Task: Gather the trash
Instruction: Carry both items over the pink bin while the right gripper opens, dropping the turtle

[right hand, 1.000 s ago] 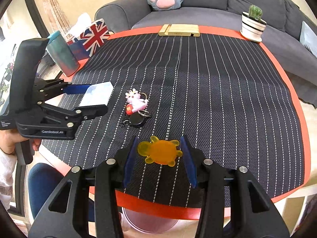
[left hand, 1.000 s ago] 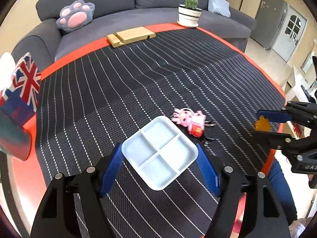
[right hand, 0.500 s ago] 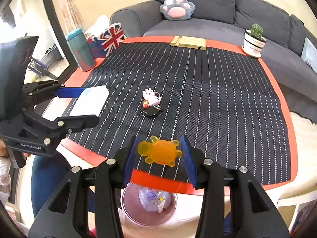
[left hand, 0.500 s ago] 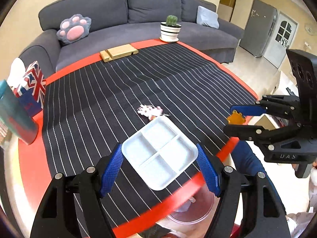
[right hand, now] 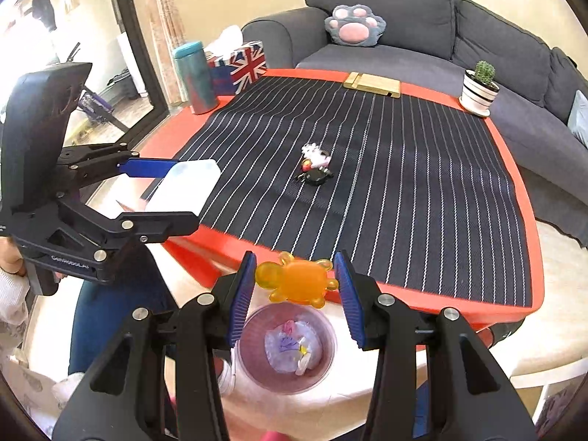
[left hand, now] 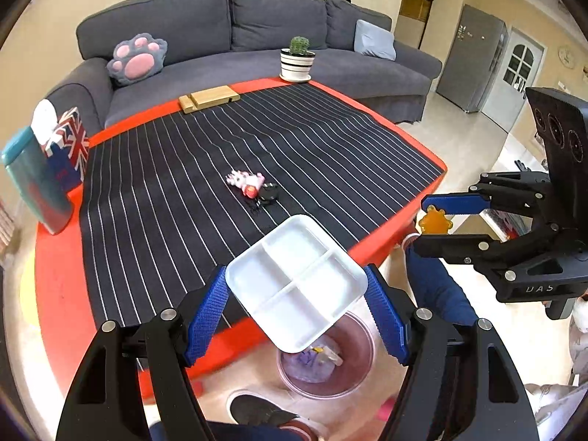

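Left wrist view: the left claw (left hand: 296,314) is clenched on a white square plastic tray with four compartments (left hand: 296,282), its blue ribbed pads pressing two opposite edges. The tray is tilted and held out past the near edge of the red desk (left hand: 58,268), directly above a translucent pink round bin (left hand: 358,364) that stands on the floor below. Crumpled pale wrappers lie in the bottom of the bin. To the right, the right claw (left hand: 435,220) grips a small orange translucent turtle-shaped toy (left hand: 434,221), also beyond the desk's edge.

In the right wrist view, the right claw (right hand: 294,283) pinches the orange turtle toy (right hand: 296,281) between its blue pads, held over the pink bin (right hand: 253,360), which shows beneath it with wrappers inside. The left claw (right hand: 165,193) appears at the left, with the white tray (right hand: 185,185) seen from its underside.

On the desk lies a black cloth with thin white stripes (left hand: 183,169). Near its middle rests a pink-and-white figurine keychain with a black fob (left hand: 253,187). At the far edge sit a pale wooden block stand (left hand: 207,98) and a cactus in a striped white pot (left hand: 297,60). At the left corner stand a teal tumbler (left hand: 35,180) and a Union Jack tissue box (left hand: 68,147). Behind is a grey sofa (left hand: 228,18) with a paw-shaped cushion (left hand: 137,57).
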Available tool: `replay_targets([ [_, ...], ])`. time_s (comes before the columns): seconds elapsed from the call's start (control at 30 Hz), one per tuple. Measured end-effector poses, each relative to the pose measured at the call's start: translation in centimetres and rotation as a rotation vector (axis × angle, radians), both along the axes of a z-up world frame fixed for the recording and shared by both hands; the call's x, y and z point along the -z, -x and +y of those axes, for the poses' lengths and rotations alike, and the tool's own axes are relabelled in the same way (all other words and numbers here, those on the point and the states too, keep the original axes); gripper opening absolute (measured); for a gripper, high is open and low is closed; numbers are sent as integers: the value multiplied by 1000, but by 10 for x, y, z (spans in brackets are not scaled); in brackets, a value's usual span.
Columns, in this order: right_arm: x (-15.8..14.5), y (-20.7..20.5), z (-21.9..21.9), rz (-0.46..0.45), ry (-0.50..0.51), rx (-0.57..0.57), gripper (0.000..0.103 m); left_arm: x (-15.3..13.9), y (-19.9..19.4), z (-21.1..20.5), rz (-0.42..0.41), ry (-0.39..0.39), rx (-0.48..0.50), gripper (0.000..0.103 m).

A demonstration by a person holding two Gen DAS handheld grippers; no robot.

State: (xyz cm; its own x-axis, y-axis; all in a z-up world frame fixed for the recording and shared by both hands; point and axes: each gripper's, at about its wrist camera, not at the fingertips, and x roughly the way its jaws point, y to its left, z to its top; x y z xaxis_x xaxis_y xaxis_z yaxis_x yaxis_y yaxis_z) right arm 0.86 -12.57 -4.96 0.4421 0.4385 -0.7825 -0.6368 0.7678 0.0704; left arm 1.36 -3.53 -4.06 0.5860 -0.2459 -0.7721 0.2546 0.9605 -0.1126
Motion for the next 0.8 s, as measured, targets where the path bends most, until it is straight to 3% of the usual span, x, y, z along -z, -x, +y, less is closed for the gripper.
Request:
replay_targets([
  [0.4,13,28,-6,49,-31,-37,45,1,23,-4,-3,30,-2,71],
  [0.5,14,27,-8,50,-45,-31,86,2,25,-3,-4,31,-9,71],
  [0.6,14,26,-11,50,-55,-13,93,4,27,-5,1,33,-9,71],
  [0.8,15,24,-15,53,-47,14,95,8,29,-7,11,36,-7,71],
])
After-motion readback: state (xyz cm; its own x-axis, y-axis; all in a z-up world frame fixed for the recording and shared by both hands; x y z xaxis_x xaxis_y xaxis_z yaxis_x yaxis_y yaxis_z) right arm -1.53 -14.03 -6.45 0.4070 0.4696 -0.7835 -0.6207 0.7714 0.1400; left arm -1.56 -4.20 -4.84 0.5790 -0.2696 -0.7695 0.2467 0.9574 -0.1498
